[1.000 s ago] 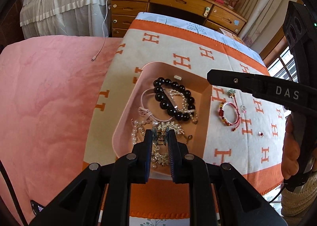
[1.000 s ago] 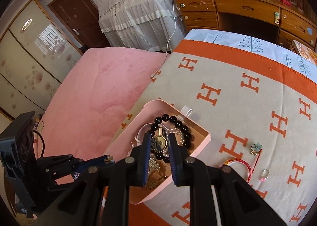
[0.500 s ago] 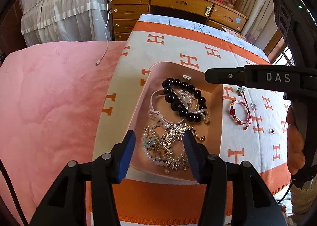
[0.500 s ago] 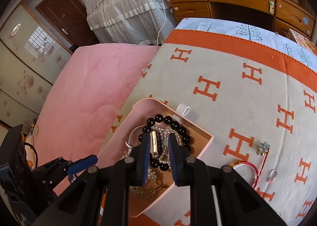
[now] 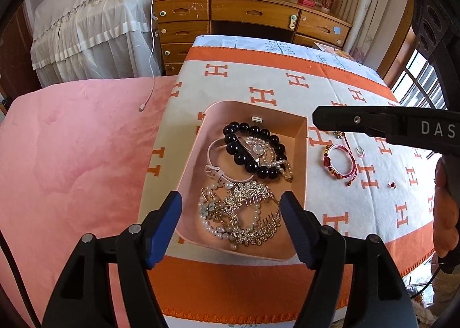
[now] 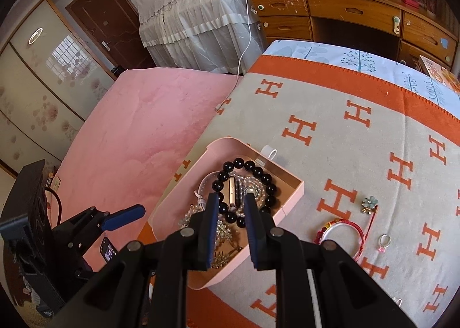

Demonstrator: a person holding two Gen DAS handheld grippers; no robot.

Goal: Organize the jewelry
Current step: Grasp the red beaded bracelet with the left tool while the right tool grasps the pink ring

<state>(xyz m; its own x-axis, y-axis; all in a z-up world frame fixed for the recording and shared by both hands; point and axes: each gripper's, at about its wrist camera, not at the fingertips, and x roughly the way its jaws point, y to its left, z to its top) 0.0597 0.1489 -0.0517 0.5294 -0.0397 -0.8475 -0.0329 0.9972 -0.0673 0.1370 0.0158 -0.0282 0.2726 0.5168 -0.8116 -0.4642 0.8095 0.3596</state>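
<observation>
A pink tray [image 5: 192,161] [image 6: 290,198] on the H-patterned blanket holds a black bead bracelet [image 5: 238,155] [image 6: 224,168], a white-strapped watch [image 5: 214,155], pearls [image 5: 207,223] and a gold leaf comb [image 5: 253,195]. My left gripper [image 5: 231,201] hovers over the tray's near end. Its jaws are opening wide, and the comb lies loose below them, untouched. My right gripper [image 6: 232,198] hangs above the tray's middle. Its fingers stand a narrow gap apart with nothing in them. A red cord bracelet [image 5: 336,168] [image 6: 342,230], a ring [image 6: 383,240], a flower charm [image 6: 369,204] and a red stud [image 5: 391,184] lie on the blanket to the right.
The blanket [image 5: 287,83] covers a bed beside a pink quilt [image 5: 72,170]. A white charger cable [image 5: 149,92] trails onto the quilt. A wooden desk [image 5: 258,20] stands beyond the bed. A hand [image 5: 444,213] grips the right tool. A phone [image 6: 107,251] lies low at the left.
My left jaws have gone from shut on the gold comb to wide apart, leaving it in the tray, and have drawn back slightly. The right gripper drifted a little over the tray.
</observation>
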